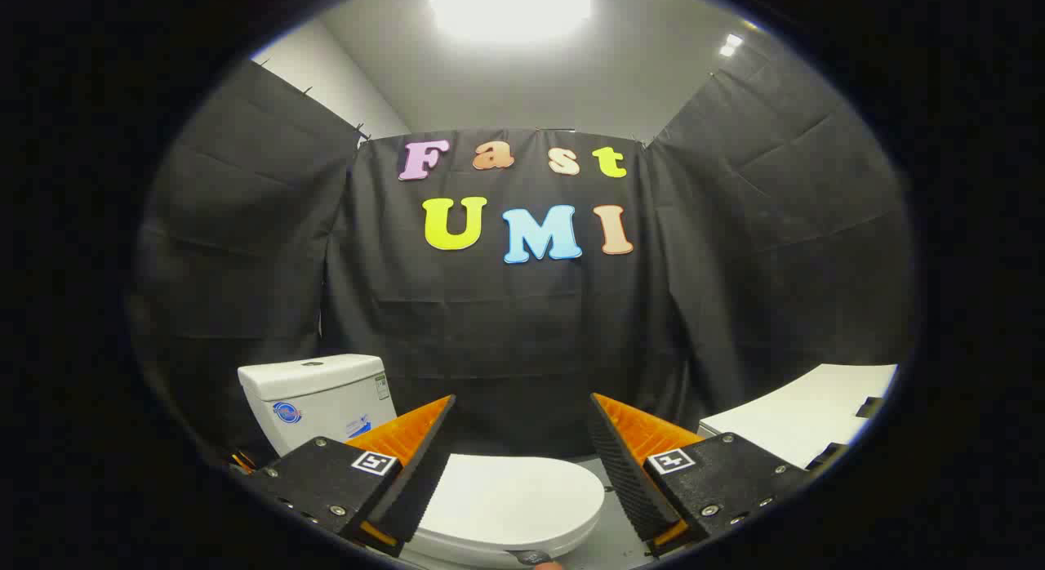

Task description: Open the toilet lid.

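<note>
Gripper: the gripper (522, 439) has its fingers spread wide apart, holding nothing, raised above the near part of the toilet.
Fingers: the left finger (412, 464) and the right one lean outward from each other, with the lid showing in the gap between them.
Toilet lid: the white toilet lid (510, 500) lies down flat and closed, just below and ahead of the fingers.
Cistern: a white cistern (314, 394) stands to the far left, behind the left finger.
Right side: a white flat surface (804, 415) sits at the right, perhaps a counter or table; the view is too warped to be sure.
</note>
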Demonstrator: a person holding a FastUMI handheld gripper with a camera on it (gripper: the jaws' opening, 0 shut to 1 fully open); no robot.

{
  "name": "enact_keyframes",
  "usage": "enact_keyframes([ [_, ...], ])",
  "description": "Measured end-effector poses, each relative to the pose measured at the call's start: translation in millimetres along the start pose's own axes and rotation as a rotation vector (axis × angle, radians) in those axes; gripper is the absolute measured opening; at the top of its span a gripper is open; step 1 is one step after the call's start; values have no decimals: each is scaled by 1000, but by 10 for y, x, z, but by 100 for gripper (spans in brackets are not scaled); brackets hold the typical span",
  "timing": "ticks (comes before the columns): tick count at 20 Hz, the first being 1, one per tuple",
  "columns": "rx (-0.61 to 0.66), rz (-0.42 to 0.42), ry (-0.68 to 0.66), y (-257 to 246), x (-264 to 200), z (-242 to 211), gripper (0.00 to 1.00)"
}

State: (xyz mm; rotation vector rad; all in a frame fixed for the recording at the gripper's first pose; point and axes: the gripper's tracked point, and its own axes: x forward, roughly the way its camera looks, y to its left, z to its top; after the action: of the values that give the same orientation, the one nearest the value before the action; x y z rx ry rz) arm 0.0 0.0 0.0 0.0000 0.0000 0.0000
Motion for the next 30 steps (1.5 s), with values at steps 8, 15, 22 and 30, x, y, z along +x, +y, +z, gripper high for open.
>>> enact_keyframes([
  [8, 2, -13, 2, -56, -5, -31, 96],
  [15, -2, -13, 16, -49, -30, -68, 96],
  [22, 1, -17, 31, -72, -28, -131, 96],
  [30, 12, -28, 36, -106, -17, -181, 96],
])
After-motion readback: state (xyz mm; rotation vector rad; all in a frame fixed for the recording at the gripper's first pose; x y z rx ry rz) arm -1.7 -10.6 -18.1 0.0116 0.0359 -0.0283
